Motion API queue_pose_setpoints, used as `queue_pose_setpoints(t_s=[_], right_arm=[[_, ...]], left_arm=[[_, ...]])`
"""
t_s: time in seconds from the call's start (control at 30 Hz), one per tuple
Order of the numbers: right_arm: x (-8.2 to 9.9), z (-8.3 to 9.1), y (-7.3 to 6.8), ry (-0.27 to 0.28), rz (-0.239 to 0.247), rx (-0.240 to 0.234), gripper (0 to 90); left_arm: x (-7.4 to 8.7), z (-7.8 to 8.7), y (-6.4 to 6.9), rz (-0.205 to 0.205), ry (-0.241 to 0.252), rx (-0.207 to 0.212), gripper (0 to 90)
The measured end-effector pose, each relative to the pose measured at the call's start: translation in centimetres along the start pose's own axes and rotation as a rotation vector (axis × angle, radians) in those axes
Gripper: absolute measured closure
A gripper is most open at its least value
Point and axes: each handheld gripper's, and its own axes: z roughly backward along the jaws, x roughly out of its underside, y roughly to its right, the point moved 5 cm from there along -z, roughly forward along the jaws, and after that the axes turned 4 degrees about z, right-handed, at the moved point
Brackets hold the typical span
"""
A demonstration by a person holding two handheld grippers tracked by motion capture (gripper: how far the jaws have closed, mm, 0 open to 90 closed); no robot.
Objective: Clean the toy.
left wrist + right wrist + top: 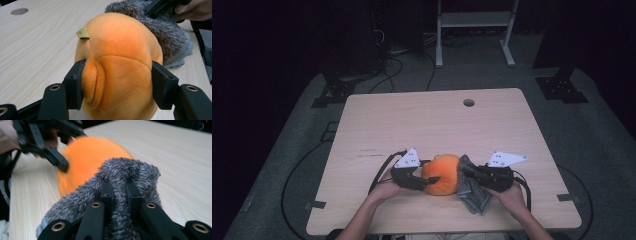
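Observation:
A round orange plush toy (442, 172) rests on the wooden table (422, 120) near its front edge. My left gripper (429, 181) is shut on the toy from the left. In the left gripper view its jaws squeeze the plush (120, 50) on both sides, denting the fabric, and a small tan tag (83, 33) sticks out of the top. A grey fuzzy cloth (472, 192) lies against the toy's right side. My right gripper (464, 172) is shut on a pinched fold of that cloth (125, 175), with the orange toy (87, 157) blurred behind it.
A round cable hole (468, 102) sits near the table's far edge. Bare tabletop stretches beyond the toy. Cables run over the grey floor (302, 165) on the left. A white metal frame (474, 30) stands behind the table.

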Motion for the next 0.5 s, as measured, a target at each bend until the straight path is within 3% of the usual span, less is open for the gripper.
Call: queue_pose_setpoints(t_s=[0.07, 0.13, 0.2, 0.3, 0.5], right_arm=[[0.4, 0.4, 0.2, -0.012, -0.017, 0.0, 78.9], [0.2, 0.8, 0.1, 0.014, -0.024, -0.009, 78.9], [-0.6, 0.8, -0.2, 0.046, -0.012, -0.019, 78.9], [-0.8, 0.3, -0.2, 0.035, 0.001, -0.012, 79.1], [0.8, 0.6, 1.2, -0.021, -0.09, -0.005, 79.4]], left_arm=[[0.1, 0.1, 0.0, -0.008, 0.002, 0.004, 37.8], [0.2, 0.1, 0.2, -0.014, 0.006, 0.01, 37.9], [0.1, 0.0, 0.4, -0.029, 0.007, 0.012, 37.8], [0.1, 0.1, 0.3, -0.03, 0.001, 0.009, 37.5], [0.0, 0.1, 0.5, -0.046, 0.004, 0.015, 36.3]])
